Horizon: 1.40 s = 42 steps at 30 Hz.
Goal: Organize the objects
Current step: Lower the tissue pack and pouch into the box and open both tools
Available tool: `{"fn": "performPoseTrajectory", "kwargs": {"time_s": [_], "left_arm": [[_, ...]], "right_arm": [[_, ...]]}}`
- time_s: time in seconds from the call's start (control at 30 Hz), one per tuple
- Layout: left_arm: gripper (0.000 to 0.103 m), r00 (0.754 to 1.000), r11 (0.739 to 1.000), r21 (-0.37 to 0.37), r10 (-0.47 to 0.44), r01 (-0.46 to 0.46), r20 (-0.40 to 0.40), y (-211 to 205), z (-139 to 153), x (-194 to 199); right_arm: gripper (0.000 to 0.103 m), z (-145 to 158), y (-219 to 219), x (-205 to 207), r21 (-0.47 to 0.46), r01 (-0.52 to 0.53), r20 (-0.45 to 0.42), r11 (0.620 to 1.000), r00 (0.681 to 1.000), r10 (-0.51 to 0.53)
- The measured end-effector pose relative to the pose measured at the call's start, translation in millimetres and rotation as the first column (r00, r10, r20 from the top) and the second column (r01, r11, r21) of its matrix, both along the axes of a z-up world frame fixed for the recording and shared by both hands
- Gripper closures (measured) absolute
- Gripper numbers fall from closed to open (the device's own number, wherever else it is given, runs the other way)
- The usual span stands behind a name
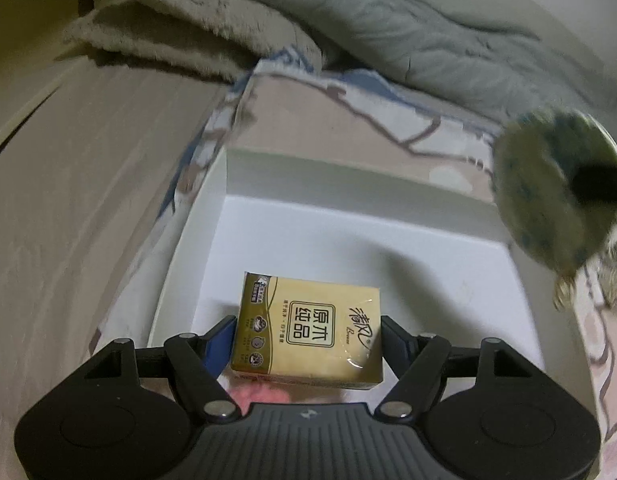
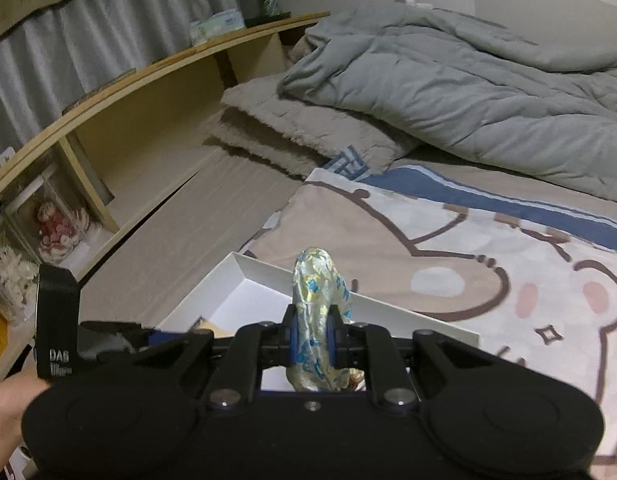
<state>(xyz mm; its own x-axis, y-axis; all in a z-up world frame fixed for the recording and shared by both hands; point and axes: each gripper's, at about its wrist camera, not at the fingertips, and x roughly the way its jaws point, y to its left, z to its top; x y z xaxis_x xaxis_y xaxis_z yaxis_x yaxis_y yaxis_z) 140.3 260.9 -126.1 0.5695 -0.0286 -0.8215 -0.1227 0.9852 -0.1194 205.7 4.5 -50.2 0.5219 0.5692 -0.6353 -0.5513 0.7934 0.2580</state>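
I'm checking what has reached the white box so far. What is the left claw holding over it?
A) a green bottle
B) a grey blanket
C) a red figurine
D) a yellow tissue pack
D: in the left wrist view the left claw has its fingers on either side of the yellow tissue pack, over the floor of the white box.

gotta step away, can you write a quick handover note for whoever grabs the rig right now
Left gripper: fingers closed on the tissue pack, held over the near end of the white box.
Right gripper: shut on a floral pouch, above the box's right side.
The box sits on the bear blanket on the bed; I see nothing else in it.
Done: both things picked up and brought to the box.
Left: set the pack down inside and let go, then the pouch, then look round the bed for more.
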Motion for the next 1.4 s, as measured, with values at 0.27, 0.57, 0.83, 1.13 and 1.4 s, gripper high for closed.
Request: {"fn": "performPoseTrajectory", "kwargs": {"time_s": [0.27,0.57,0.83,1.13,1.4], "left_arm": [[0.028,0.998,0.998,-0.006,-0.055,0.055,-0.012,2,-2,-7],[0.027,0.998,0.997,-0.044,-0.059,0.057,-0.036,4,2,-13],[0.028,0.997,0.998,-0.021,-0.063,0.062,-0.053,0,0,-13],[0.028,0.999,1.000,-0.005,-0.031,0.030,-0.044,-1,2,-11],[0.027,1.000,0.998,0.062,0.006,-0.007,0.008,-5,7,-7]], "right_arm": [[0.089,-19,49,19,-0.011,-0.047,-0.018,0.999,0.999,0.047],[0.078,-23,106,39,0.178,-0.160,-0.145,0.971,0.972,0.187],[0.058,-43,100,46,0.003,-0.020,-0.116,1.000,0.993,0.020],[0.066,-44,88,38,-0.015,-0.039,-0.119,0.999,0.992,0.037],[0.066,-30,80,25,-0.018,-0.055,-0.094,0.998,0.994,0.053]]}}
